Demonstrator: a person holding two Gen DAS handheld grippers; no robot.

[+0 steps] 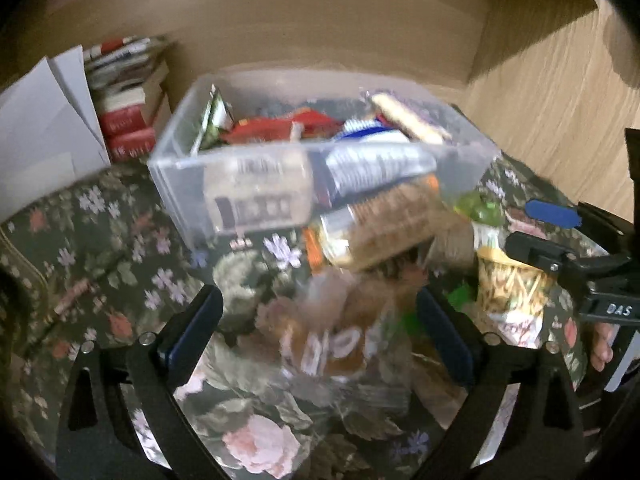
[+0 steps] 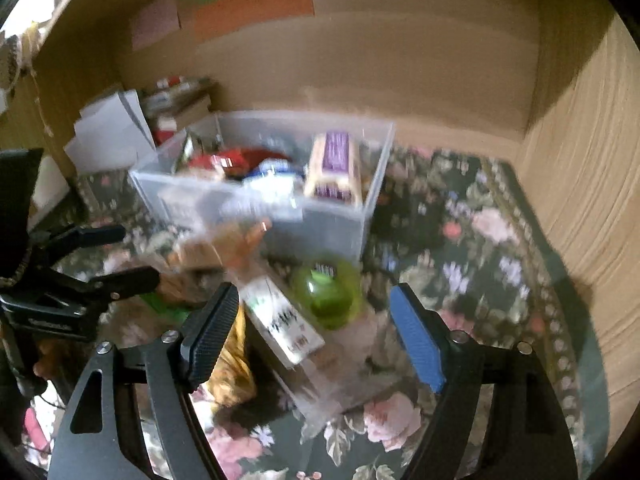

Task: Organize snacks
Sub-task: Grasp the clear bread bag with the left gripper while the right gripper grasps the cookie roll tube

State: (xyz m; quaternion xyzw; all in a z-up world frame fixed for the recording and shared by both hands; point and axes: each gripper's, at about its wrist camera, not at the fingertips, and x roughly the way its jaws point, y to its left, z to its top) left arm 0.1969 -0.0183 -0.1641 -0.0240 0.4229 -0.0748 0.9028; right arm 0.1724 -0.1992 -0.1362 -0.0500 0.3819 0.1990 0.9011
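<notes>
Clear plastic forms the storage bin point(image 1: 188, 168) on the floral worktop point(image 1: 100, 240); red packets point(image 1: 264, 128), a blue-and-white bag point(image 1: 372, 160) and a purple-labelled cracker sleeve point(image 2: 334, 168) are piled inside. A blurred snack bag point(image 1: 340, 344) is framed, untouched, by the widely spread left gripper point(image 1: 320, 332). A boxed green item point(image 2: 324, 296) is seen between the spread right gripper point(image 2: 316, 328) fingers. Labels are smeared beyond reading.
</notes>
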